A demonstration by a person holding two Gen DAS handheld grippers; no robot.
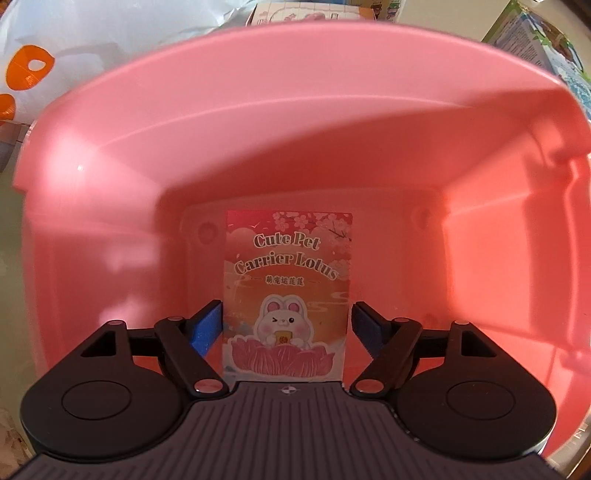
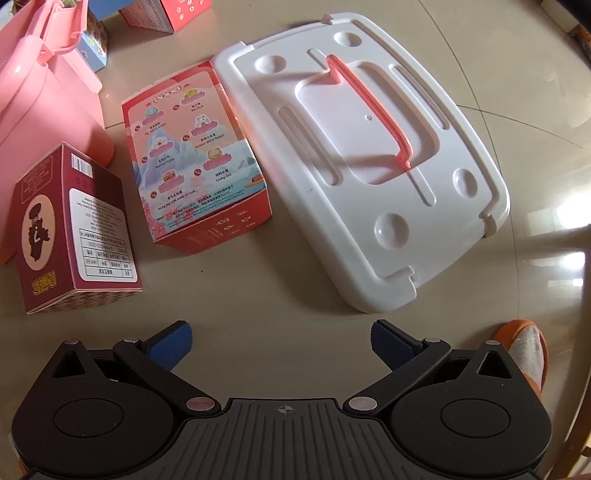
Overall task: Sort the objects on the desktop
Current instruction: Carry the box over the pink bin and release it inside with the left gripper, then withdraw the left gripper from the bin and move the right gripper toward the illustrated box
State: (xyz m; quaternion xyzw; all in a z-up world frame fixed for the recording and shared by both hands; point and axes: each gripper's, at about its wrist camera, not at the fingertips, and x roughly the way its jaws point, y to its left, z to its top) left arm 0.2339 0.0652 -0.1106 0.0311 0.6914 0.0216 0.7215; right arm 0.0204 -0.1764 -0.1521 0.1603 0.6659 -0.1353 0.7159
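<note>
Sorting is judged to be at an early stage: one box has been placed, several are left. In the left wrist view the rabbit box (image 1: 288,295) is seen lying flat on the floor of the pink bin (image 1: 258,122), with nothing else visible inside. The left gripper (image 1: 287,325) is held over it with jaws spread; the blue pads flank the box edges closely, and whether they touch cannot be told, so a release or a pre-grasp cannot be separated from the picture alone. In the right wrist view the right gripper (image 2: 280,345) is open and empty, held above bare worktop (image 2: 295,288). Still outside the bin: a red box (image 2: 195,155) lying flat just beside the white lid (image 2: 362,166), and a maroon box (image 2: 74,229) standing upright near the bin wall (image 2: 44,110). More boxes are partly seen at the top edge of that view, a blue one (image 2: 96,40) and a red one (image 2: 173,13); their count is unclear. The lid is off, lying apart from the bin with its pink handle (image 2: 373,110) facing up. Remaining work is judged to be loading the loose boxes, then possibly refitting the lid, though the task line does not state that.
</note>
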